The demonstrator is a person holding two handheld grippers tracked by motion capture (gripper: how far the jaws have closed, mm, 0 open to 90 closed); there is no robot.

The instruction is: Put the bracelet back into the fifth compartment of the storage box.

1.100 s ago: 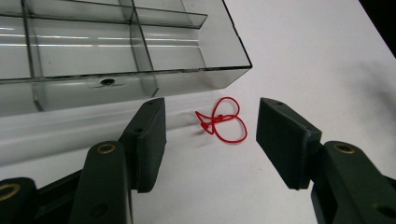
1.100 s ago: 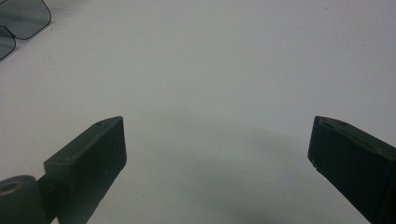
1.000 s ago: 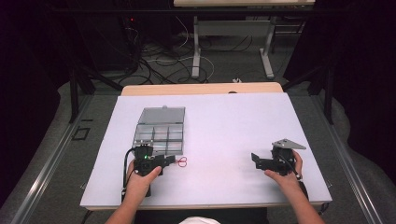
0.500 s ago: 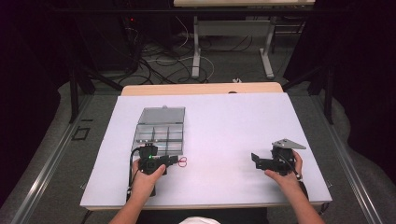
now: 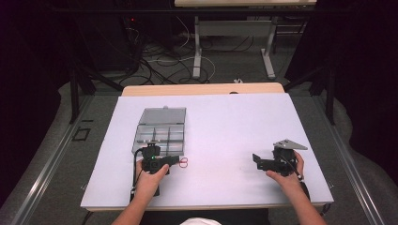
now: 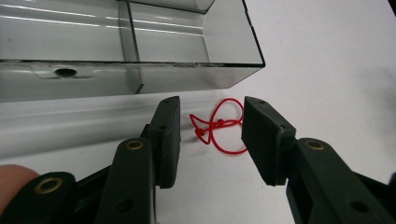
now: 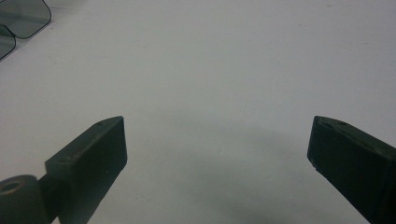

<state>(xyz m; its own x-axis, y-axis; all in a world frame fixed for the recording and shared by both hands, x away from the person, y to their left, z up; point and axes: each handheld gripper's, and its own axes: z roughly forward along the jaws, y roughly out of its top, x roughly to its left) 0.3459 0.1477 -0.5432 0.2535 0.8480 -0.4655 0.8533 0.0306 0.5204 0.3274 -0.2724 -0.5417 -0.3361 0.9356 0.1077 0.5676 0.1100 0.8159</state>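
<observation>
Red thread loop (image 6: 223, 127) lies flat on the table between the spread jaws of the left gripper (image 6: 210, 135), just short of the clear box (image 6: 140, 74). Advice: lower fully, close across the knot. Right gripper (image 7: 217, 149) spread, idle.

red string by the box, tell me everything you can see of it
The red string is a thin cord, tangled into a few loose loops with small knots near its middle. It lies flat on the white table, just in front of the clear box and near its corner, not touching it. The left gripper is open, with a jaw on each side of the string; neither jaw seems to touch it yet. In the high view it shows as a small red loop at that gripper's tips.
</observation>
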